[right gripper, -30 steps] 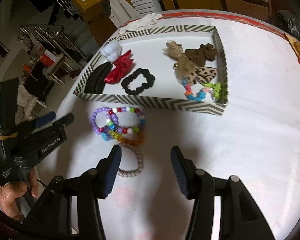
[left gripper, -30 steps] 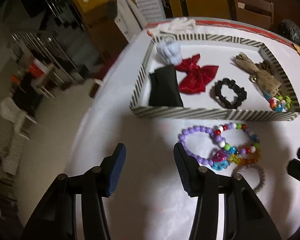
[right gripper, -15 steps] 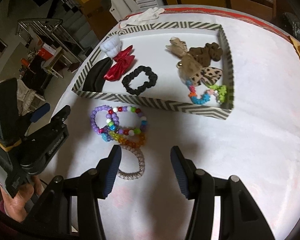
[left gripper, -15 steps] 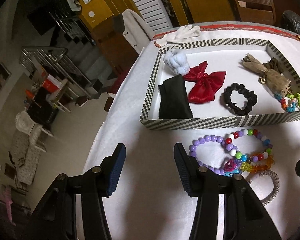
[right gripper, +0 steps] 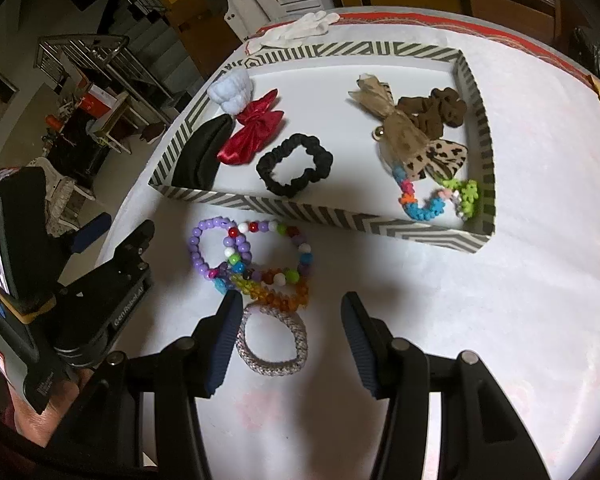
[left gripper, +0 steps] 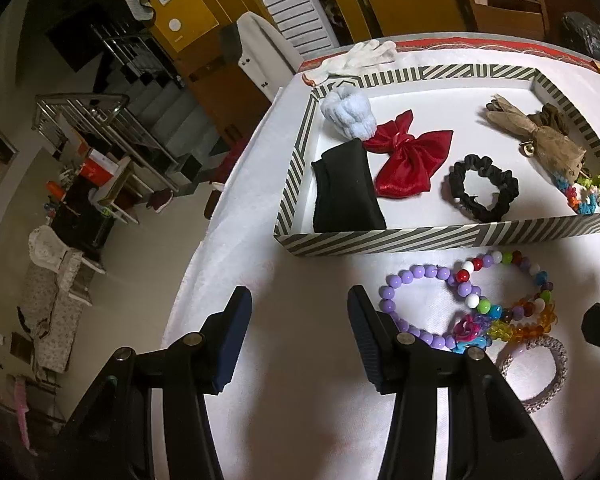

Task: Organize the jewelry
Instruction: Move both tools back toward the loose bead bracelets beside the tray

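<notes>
Right tool (right gripper: 288, 336) has crept toward the woven bracelet (right gripper: 274, 340) at lower centre, jaws spread, empty; left tool (left gripper: 296, 336) likewise spread, idle. Striped tray (right gripper: 324, 216) awaits the bracelets.

White lettering on the black body of the left gripper (right gripper: 112, 240), seen in the right wrist view, reads roughly "GenRobot.ai"; partly foreshortened. Smaller white print on the grey handle block (right gripper: 46, 384) below it, too small to read. Nothing else legible in either view.
</notes>
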Demonstrator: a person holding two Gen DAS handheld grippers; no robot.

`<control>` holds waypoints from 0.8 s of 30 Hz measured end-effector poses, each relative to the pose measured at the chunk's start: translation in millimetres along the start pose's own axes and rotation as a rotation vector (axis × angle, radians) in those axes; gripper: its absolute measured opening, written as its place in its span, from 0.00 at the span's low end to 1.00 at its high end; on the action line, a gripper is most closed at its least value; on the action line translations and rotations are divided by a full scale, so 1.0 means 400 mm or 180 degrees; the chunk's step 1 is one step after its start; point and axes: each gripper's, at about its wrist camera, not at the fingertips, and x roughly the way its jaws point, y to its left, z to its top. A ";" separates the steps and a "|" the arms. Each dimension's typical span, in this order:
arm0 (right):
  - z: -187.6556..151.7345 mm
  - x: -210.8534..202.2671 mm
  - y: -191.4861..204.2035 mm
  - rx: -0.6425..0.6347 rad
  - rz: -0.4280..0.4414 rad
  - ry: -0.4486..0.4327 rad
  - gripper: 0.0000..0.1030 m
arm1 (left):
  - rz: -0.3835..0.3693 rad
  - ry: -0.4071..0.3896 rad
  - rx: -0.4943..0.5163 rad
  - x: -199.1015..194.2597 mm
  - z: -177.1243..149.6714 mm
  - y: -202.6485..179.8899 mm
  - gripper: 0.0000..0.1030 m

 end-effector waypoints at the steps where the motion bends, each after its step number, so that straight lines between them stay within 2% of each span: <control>1: 0.000 0.001 -0.001 -0.0006 -0.0005 0.0002 0.53 | -0.0026 0.0016 -0.0006 0.002 0.000 0.001 0.62; 3: 0.003 0.006 0.003 -0.0014 -0.0007 0.0012 0.53 | -0.0115 0.0059 -0.0022 0.011 0.002 0.005 0.62; 5: 0.007 0.011 0.006 -0.0021 -0.0012 0.0014 0.53 | -0.0328 0.0124 -0.0077 0.020 0.003 0.012 0.62; 9: 0.023 0.021 0.006 -0.0006 -0.0040 0.0003 0.53 | -0.0932 0.0314 -0.0319 0.050 0.006 0.054 0.62; 12: 0.040 0.037 0.011 -0.0020 -0.0061 -0.0002 0.53 | -0.1230 0.0419 -0.0500 0.067 0.012 0.091 0.62; 16: 0.056 0.081 0.015 -0.0048 -0.0158 0.0061 0.53 | -0.1780 0.0786 -0.0704 0.113 0.018 0.101 0.62; 17: 0.061 0.095 0.014 -0.0039 -0.0175 0.0067 0.53 | -0.1805 0.0824 -0.0711 0.119 0.018 0.097 0.62; 20: 0.071 0.126 0.018 -0.0058 -0.0256 0.0080 0.52 | -0.1624 0.0798 -0.0565 0.123 0.023 0.074 0.62; 22: 0.075 0.145 0.026 -0.0118 -0.0348 0.0090 0.43 | -0.1468 0.0803 -0.0466 0.132 0.029 0.059 0.62; 24: 0.074 0.157 0.033 -0.0185 -0.0443 0.0066 0.37 | -0.1451 0.0823 -0.0392 0.142 0.032 0.041 0.62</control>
